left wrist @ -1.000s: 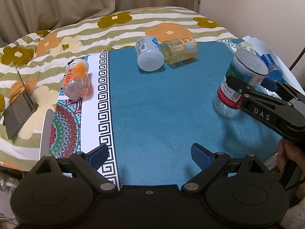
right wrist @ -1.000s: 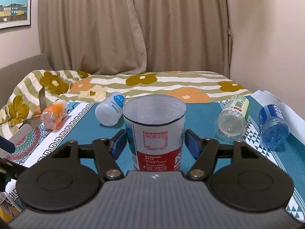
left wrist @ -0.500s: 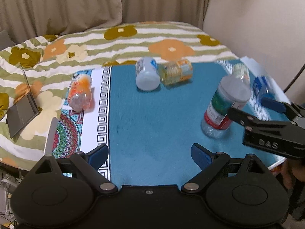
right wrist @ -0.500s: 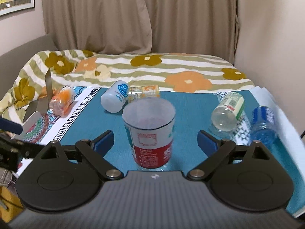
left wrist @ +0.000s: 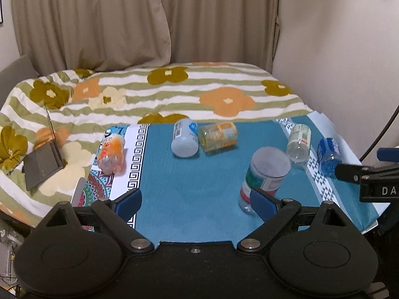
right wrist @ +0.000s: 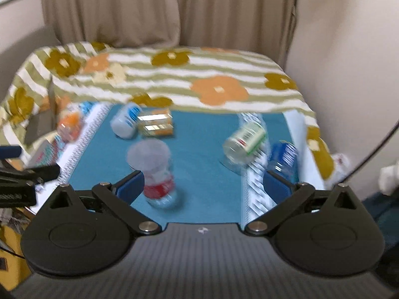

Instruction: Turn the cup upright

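Observation:
The cup (left wrist: pixel 264 179), a cut clear bottle with a red, white and green label, stands upright and open-mouthed on the blue mat (left wrist: pixel 194 174). It also shows, blurred, in the right wrist view (right wrist: pixel 154 169). My left gripper (left wrist: pixel 195 201) is open and empty, pulled back from the mat; its right finger overlaps the cup's base in the picture. My right gripper (right wrist: pixel 203 186) is open and empty, pulled back from the cup; it shows at the right edge of the left wrist view (left wrist: pixel 361 172).
Several cups lie on their sides: a white one (left wrist: pixel 184 138) and a yellow one (left wrist: pixel 219 137) at the back, an orange one (left wrist: pixel 111 154) left, a clear one (left wrist: pixel 299 142) and a blue one (left wrist: pixel 329 153) right. A floral blanket (left wrist: pixel 174 89) lies behind.
My right gripper opened, let go of the cup and drew back, leaving the cup standing upright on the mat. Both grippers rose and pulled away from the table.

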